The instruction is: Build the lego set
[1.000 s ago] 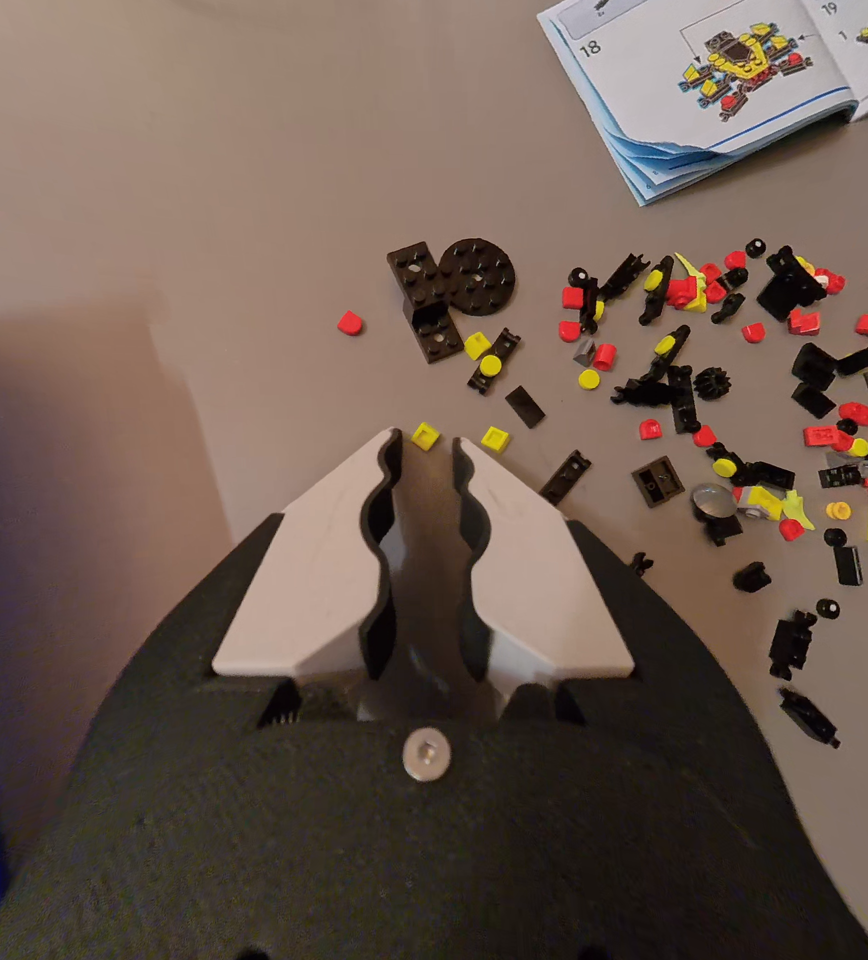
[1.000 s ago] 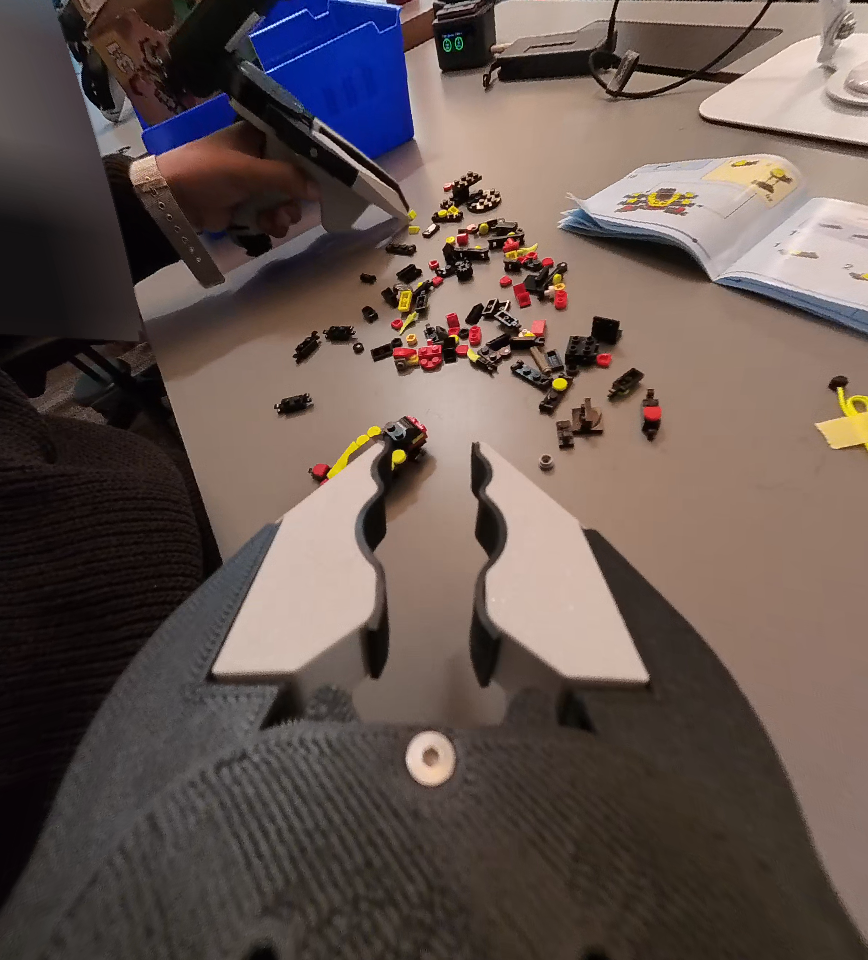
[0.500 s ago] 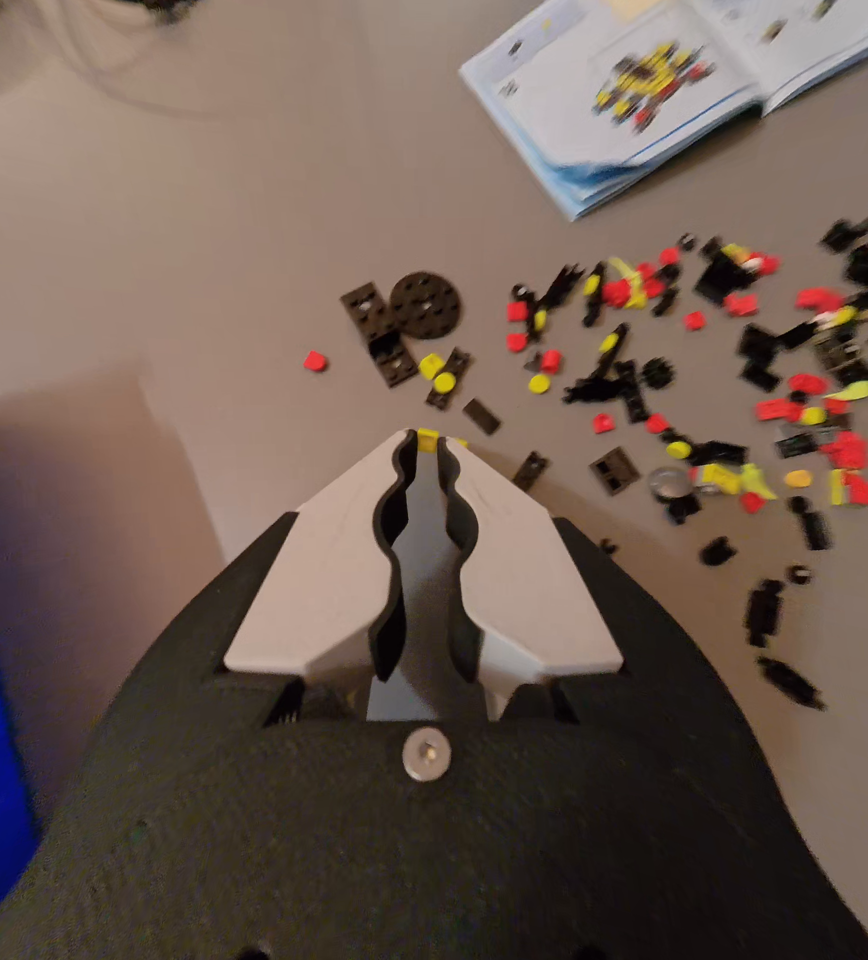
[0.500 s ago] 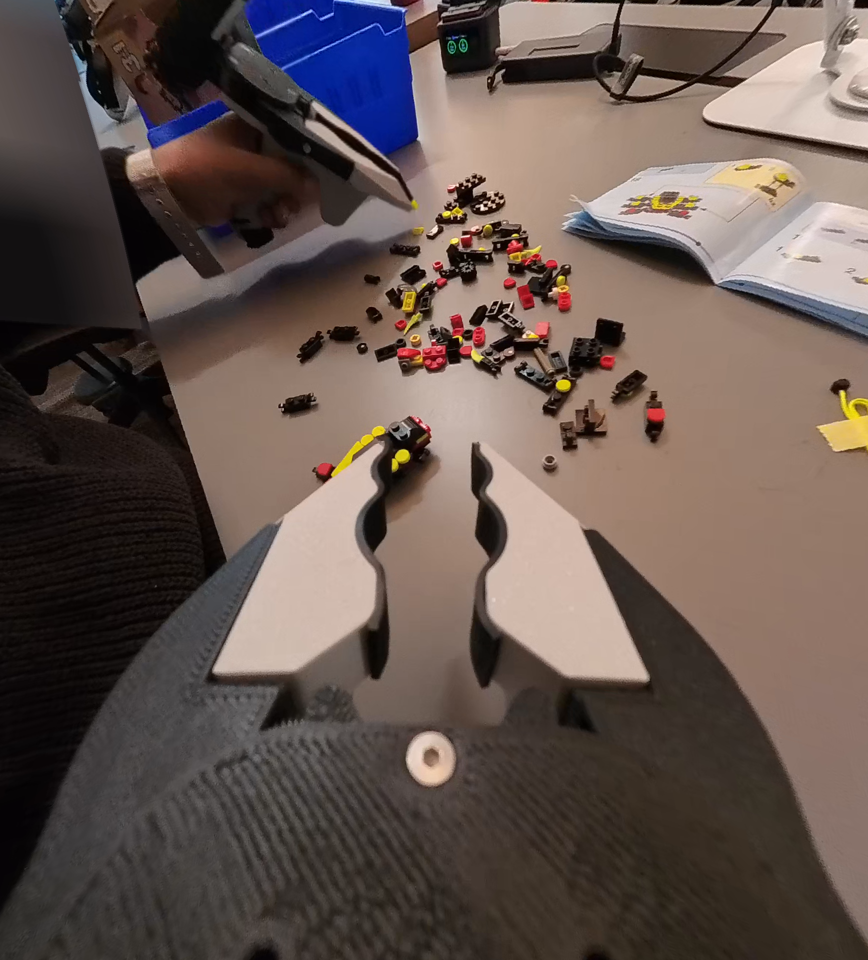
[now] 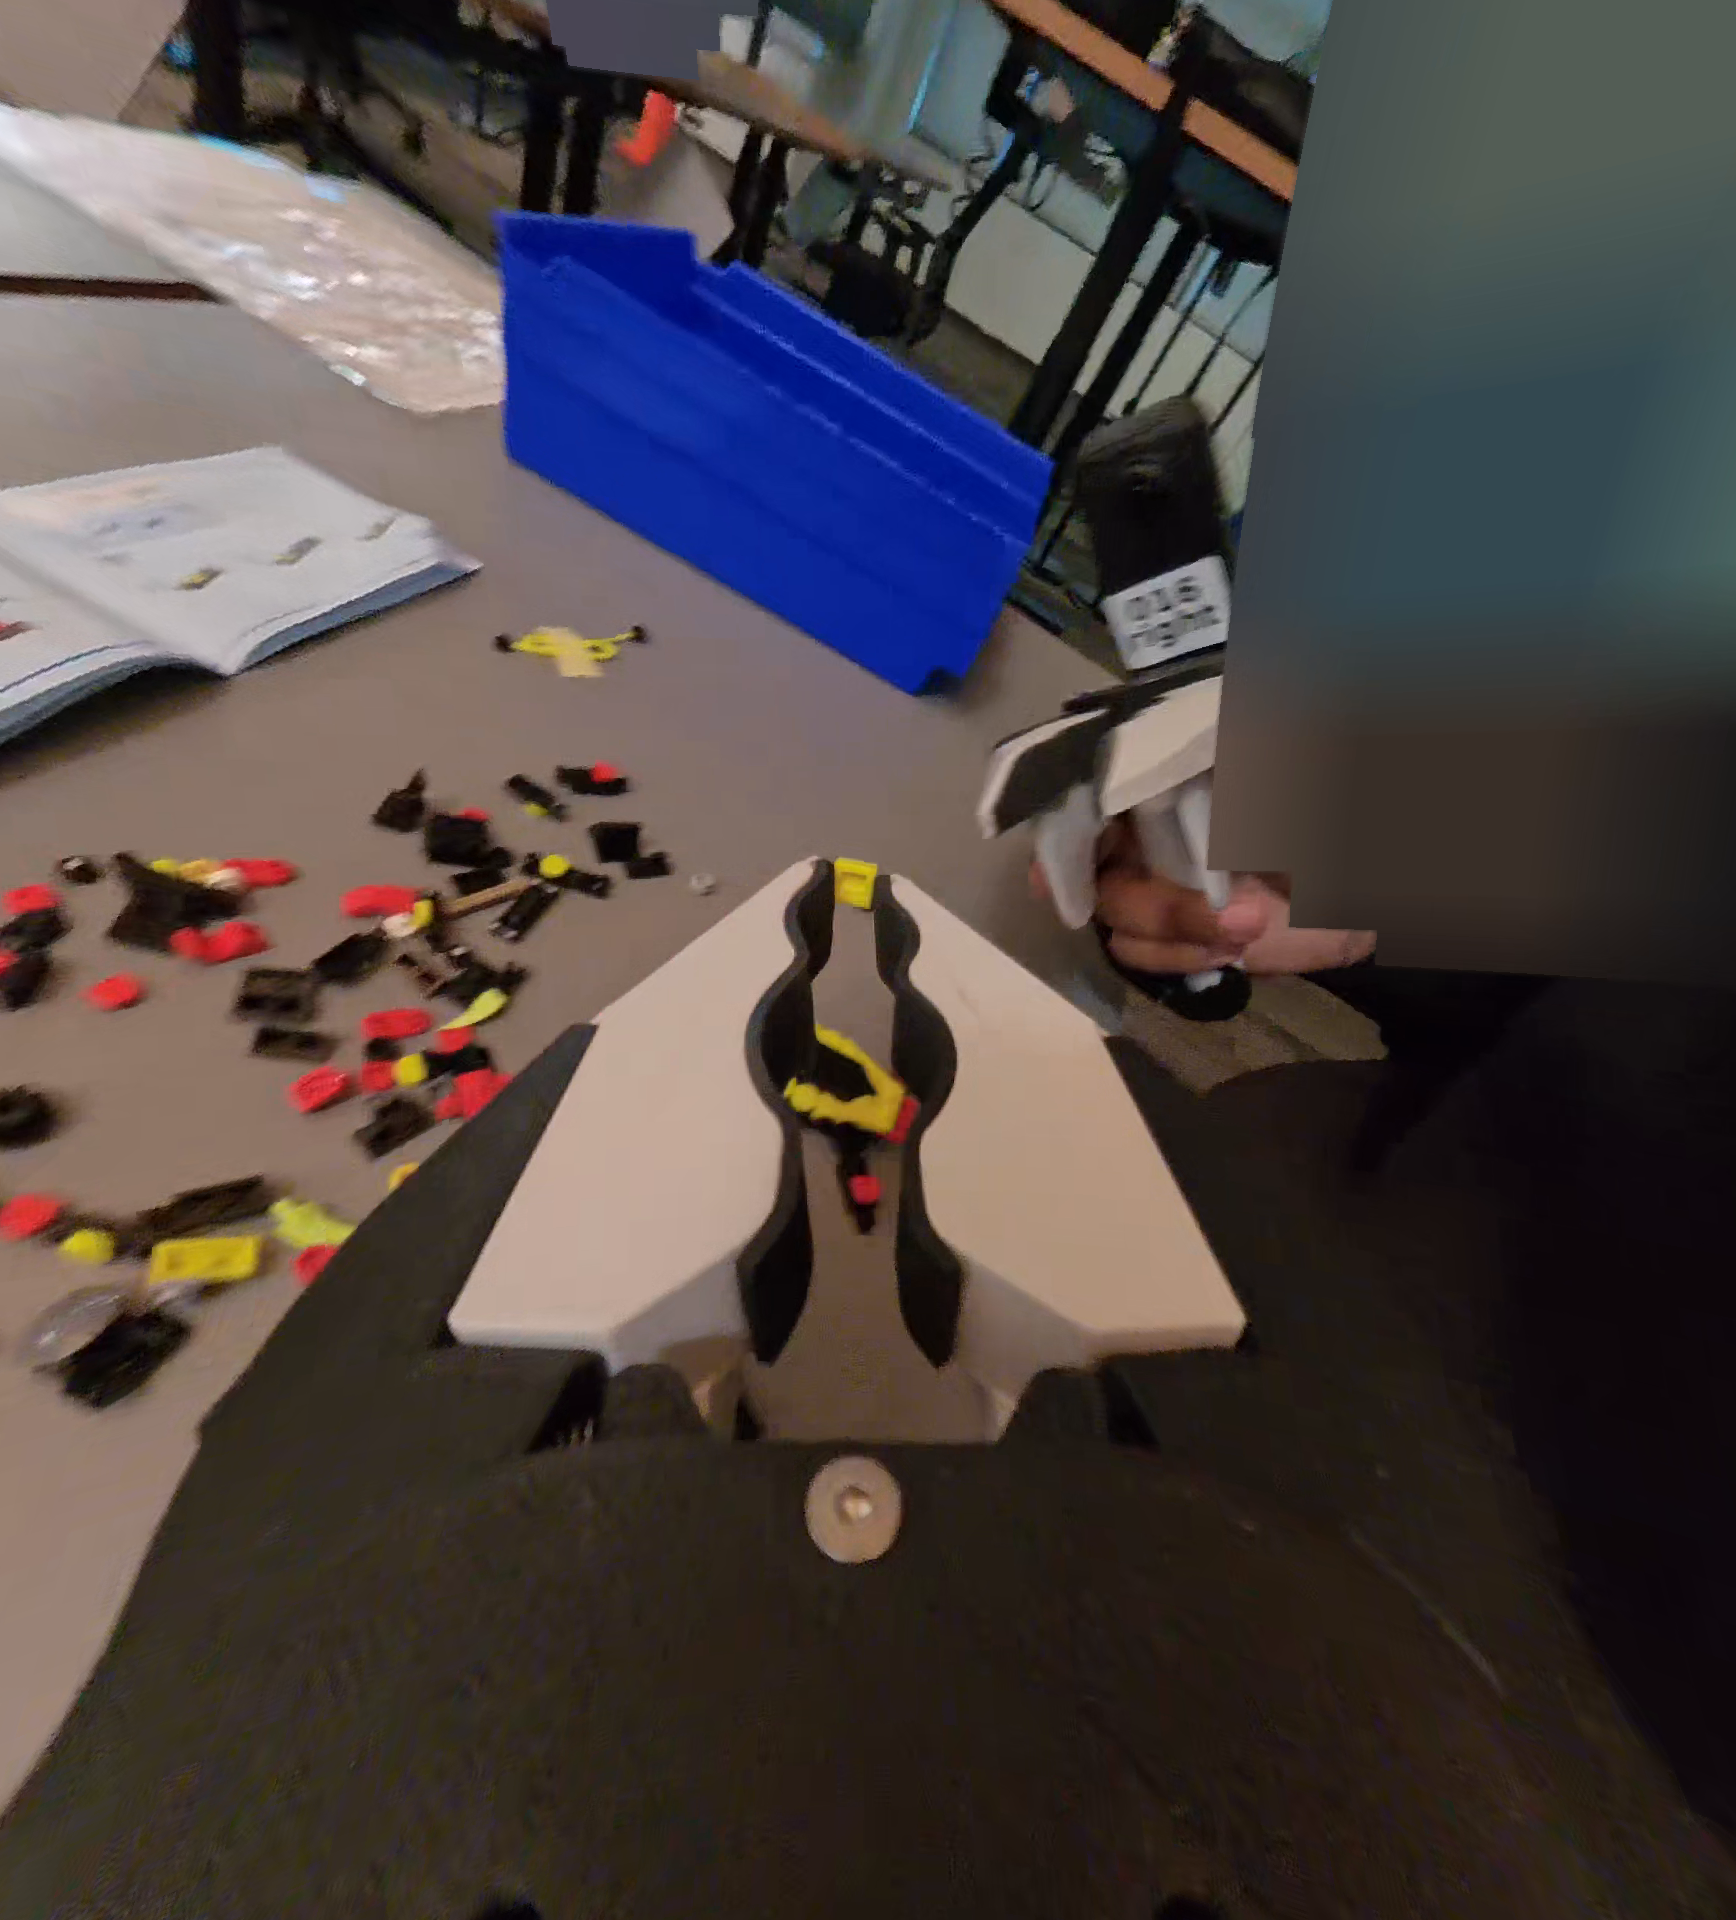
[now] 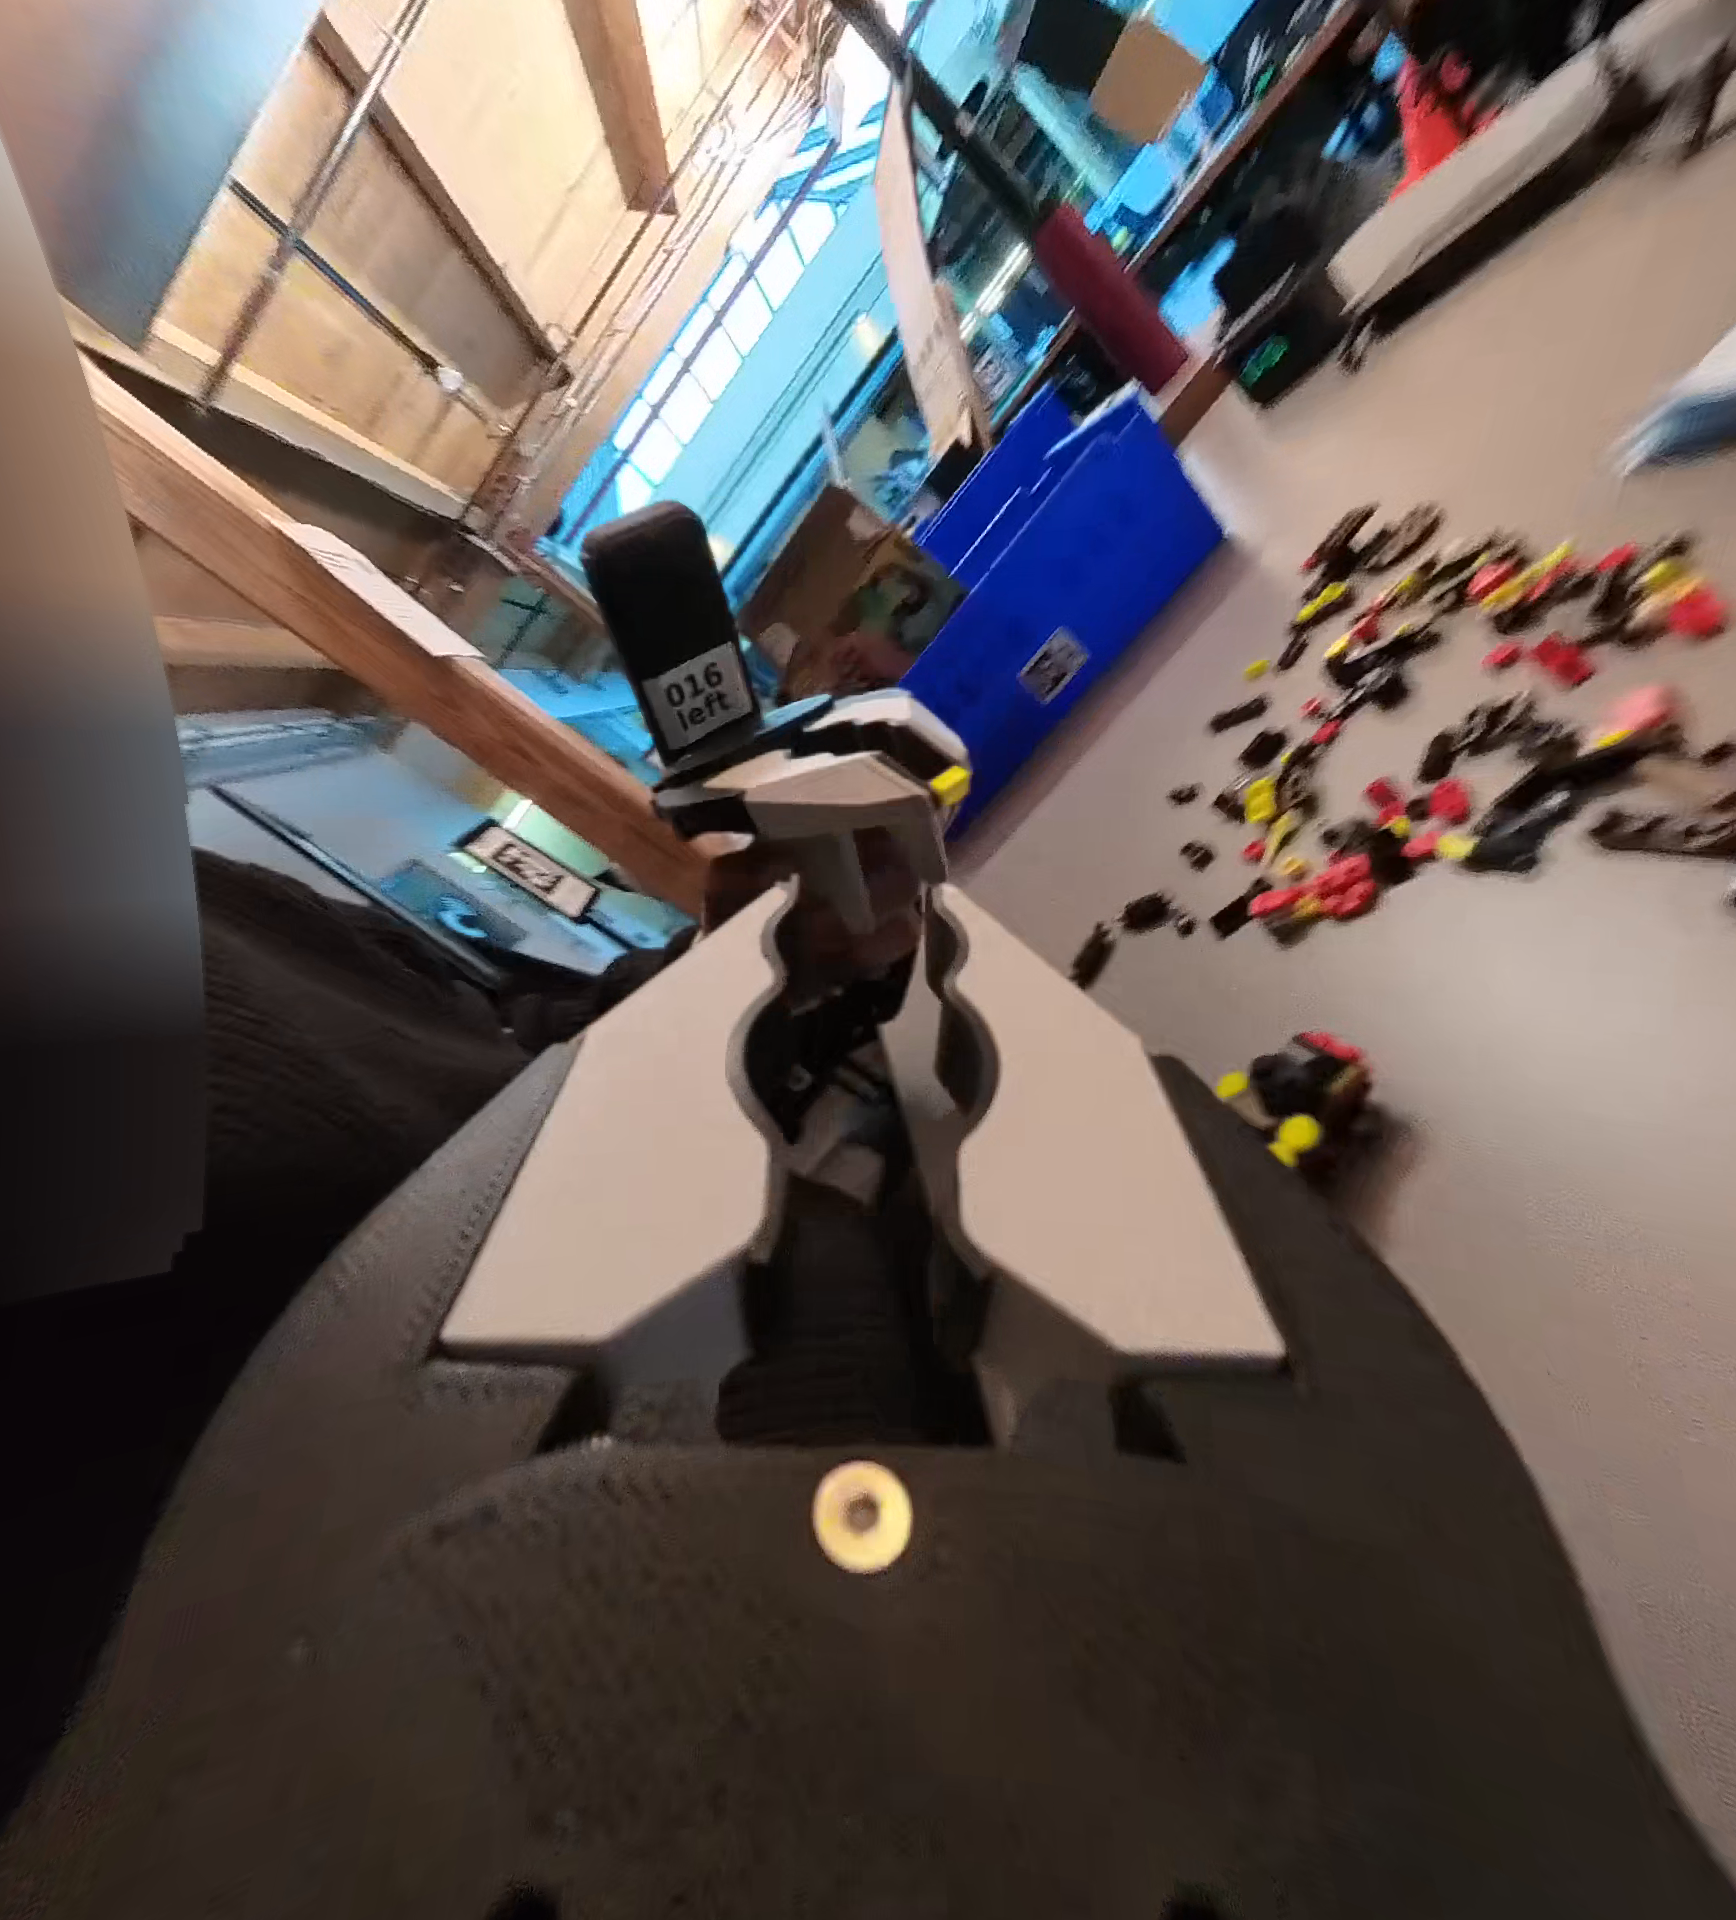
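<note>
lifted off the grey table (image 5: 791, 727) since a second ago, the left gripper (image 5: 853, 883) now pinches a small yellow square plastic tile (image 5: 855, 883) aloft, while the right gripper (image 6: 859, 914) hangs slightly spread, empty.

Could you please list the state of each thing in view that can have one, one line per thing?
Left gripper: fingers closed on a small yellow brick, lifted off the table.
Right gripper: fingers apart, nothing between them.
Booklet: lying open.
Blue bin: upright, open-topped.
Loose bricks: scattered flat on the table.
Small black, yellow and red assembly: partly built, resting on the table.
</note>
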### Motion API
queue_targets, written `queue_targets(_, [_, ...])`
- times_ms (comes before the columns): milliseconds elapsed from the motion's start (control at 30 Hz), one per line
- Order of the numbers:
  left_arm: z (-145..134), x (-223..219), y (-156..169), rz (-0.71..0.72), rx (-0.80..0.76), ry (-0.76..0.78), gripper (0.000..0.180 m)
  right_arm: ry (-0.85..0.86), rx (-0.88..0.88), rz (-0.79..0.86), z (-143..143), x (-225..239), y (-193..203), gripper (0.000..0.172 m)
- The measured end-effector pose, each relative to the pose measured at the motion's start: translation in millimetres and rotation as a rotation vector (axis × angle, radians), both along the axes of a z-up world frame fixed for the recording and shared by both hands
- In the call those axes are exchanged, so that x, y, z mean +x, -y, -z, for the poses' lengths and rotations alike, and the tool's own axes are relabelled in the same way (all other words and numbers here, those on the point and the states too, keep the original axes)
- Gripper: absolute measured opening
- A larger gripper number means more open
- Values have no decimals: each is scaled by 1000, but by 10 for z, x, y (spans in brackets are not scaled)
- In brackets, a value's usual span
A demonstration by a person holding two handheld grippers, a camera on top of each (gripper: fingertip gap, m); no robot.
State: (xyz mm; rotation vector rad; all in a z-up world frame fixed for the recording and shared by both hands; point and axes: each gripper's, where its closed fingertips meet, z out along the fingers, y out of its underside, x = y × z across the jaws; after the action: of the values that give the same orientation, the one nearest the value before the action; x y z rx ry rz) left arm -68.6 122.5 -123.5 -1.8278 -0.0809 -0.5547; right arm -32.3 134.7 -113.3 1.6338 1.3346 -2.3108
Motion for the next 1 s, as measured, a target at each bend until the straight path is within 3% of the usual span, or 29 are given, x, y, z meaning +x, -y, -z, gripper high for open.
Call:
queue_targets(167, [-109, 299, 26, 38, 86, -147, 0, 55, -151, -87, 38, 24, 160, 23])
queue_targets(367, [-6, 335, -14, 43, 50, -109, 0, 85, -189, -45, 81, 2, 26, 21])
queue_targets(600, [230, 187, -6, 13, -62, -40, 0, 95, 212, 281, 92, 284, -1074, 21])
queue_targets(733, [331, 184, -8, 25, -97, -54, 0, 132, 465, 441, 136, 567, -1481, 22])
queue_targets(833, [367, 75, -14, -19, -109, -79, 0, 145, 568, 431, 264, 557, -1415, 18])
queue_targets(1000, [386, -114, 50, -96, -146, -15, 0, 155, 752, 222, 524, 314, -915, 20])
